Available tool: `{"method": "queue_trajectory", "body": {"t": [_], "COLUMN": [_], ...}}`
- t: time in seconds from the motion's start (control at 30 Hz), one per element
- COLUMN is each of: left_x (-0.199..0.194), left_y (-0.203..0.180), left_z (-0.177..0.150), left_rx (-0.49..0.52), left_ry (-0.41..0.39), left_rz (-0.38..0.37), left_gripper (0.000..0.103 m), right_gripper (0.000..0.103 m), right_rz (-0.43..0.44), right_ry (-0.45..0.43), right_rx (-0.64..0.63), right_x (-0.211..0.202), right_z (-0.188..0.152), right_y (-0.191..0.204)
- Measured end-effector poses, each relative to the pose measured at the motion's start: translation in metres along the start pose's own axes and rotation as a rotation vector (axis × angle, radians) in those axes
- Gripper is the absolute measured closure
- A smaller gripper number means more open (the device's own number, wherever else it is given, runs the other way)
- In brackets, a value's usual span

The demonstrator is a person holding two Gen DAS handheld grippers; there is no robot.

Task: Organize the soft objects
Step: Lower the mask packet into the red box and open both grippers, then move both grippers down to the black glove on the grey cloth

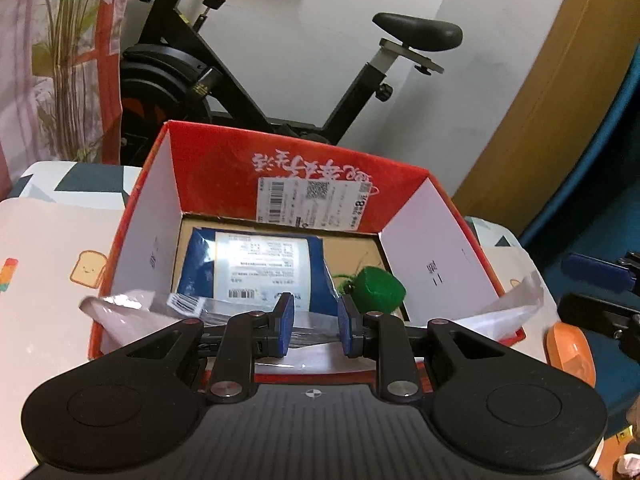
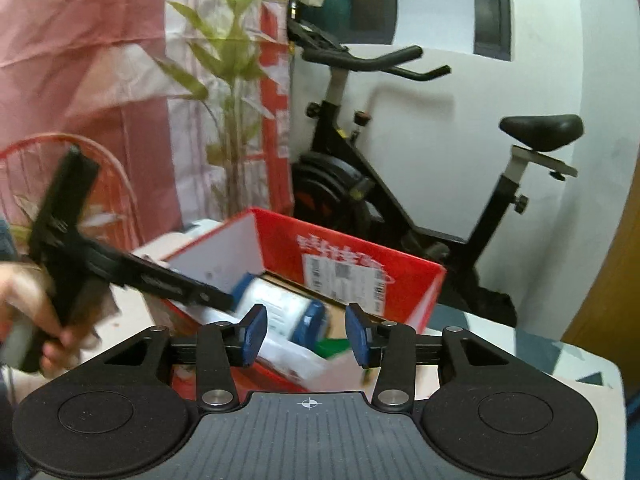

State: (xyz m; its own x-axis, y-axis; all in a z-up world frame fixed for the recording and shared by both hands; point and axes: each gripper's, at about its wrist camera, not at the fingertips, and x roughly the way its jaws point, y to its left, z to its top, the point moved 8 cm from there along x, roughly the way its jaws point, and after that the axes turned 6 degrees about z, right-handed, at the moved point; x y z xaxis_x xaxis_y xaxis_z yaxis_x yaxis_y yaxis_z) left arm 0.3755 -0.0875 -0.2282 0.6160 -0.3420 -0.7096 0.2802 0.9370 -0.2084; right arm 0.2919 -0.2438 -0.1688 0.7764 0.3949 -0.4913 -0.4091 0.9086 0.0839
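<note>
Left wrist view shows the left hand-held gripper [image 1: 313, 330] clamping a clear plastic bag [image 1: 308, 336] over the red box [image 1: 208, 152], green ball [image 1: 380, 290] inside. Right wrist view alone shows the person's hand [image 2: 24, 320]; the right hand-held gripper [image 2: 306, 334] stands open, empty.

Behind the desk [image 1: 44, 216], whose cloth carries a toast cartoon and grey-green triangles, we see a black exercise bike [image 1: 224, 80] standing against a white wall [image 1: 328, 12], its saddle [image 1: 418, 32] raised on a pale post. To the bike's left we find a leafy green plant [image 2: 228, 80] in front of a pink and red-and-white hanging cloth [image 2: 80, 60], with a red wire fan guard [image 2: 24, 168] lower down at the left edge. At the right we see a tan wooden panel [image 1: 560, 100].
</note>
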Motion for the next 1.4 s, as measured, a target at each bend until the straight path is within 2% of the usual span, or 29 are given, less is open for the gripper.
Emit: {"method": "queue_trajectory", "body": {"t": [0.07,0.13,0.2,0.3,0.4,0.57,0.7,0.8,0.87,0.97,1.03,1.1,1.23,1.4], "left_x": [-0.001,-0.002,-0.002,-0.002,-0.002,-0.004,-0.018,-0.035,-0.048,-0.065,-0.077,-0.091,-0.109,-0.115], "left_y": [-0.002,-0.004,-0.006,-0.008,-0.008,-0.011,-0.010,-0.010,-0.008,-0.004,-0.001,0.002,0.006,0.014], "left_z": [-0.002,-0.004,-0.008,-0.012,-0.013,-0.015,-0.008,0.001,0.004,0.004,0.001,-0.006,-0.029,-0.070], "left_rx": [0.002,0.000,0.005,0.019,0.019,0.037,0.043,0.056,0.063,0.070,0.078,0.090,0.118,0.087], "left_ry": [0.001,0.004,0.009,0.003,-0.001,-0.016,-0.073,-0.131,-0.165,-0.201,-0.224,-0.245,-0.248,-0.182], "left_rz": [-0.004,-0.009,-0.015,-0.007,-0.003,0.002,-0.002,0.007,0.023,0.040,0.055,0.068,0.089,0.085], "left_gripper": [0.078,0.078,0.078,0.078,0.078,0.078,0.075,0.066,0.065,0.056,0.047,0.047,0.046,0.046], "right_gripper": [0.071,0.086,0.090,0.095,0.096,0.096,0.091,0.084,0.083,0.071,0.059,0.050,0.049,0.049], "right_rz": [0.004,-0.013,-0.027,-0.013,-0.040,-0.061,-0.090,-0.109,-0.119,-0.119,-0.120,-0.120,-0.089,-0.055], "right_ry": [0.030,0.068,0.082,0.057,0.079,0.092,0.043,-0.006,-0.039,-0.087,-0.109,-0.130,-0.153,-0.124], "right_rx": [0.012,0.057,0.131,0.198,0.146,0.147,0.115,0.093,0.080,0.084,0.092,0.102,0.119,0.162], "right_x": [0.008,0.020,0.031,0.036,0.040,0.041,0.032,0.021,0.013,0.002,-0.005,-0.010,-0.018,-0.018], "right_z": [-0.005,-0.015,-0.026,-0.032,-0.034,-0.037,-0.028,-0.021,-0.017,-0.014,-0.015,-0.020,-0.035,-0.063], "right_y": [0.002,-0.003,-0.014,-0.018,-0.014,-0.013,-0.006,0.000,0.004,0.009,0.012,0.016,0.029,0.041]}}
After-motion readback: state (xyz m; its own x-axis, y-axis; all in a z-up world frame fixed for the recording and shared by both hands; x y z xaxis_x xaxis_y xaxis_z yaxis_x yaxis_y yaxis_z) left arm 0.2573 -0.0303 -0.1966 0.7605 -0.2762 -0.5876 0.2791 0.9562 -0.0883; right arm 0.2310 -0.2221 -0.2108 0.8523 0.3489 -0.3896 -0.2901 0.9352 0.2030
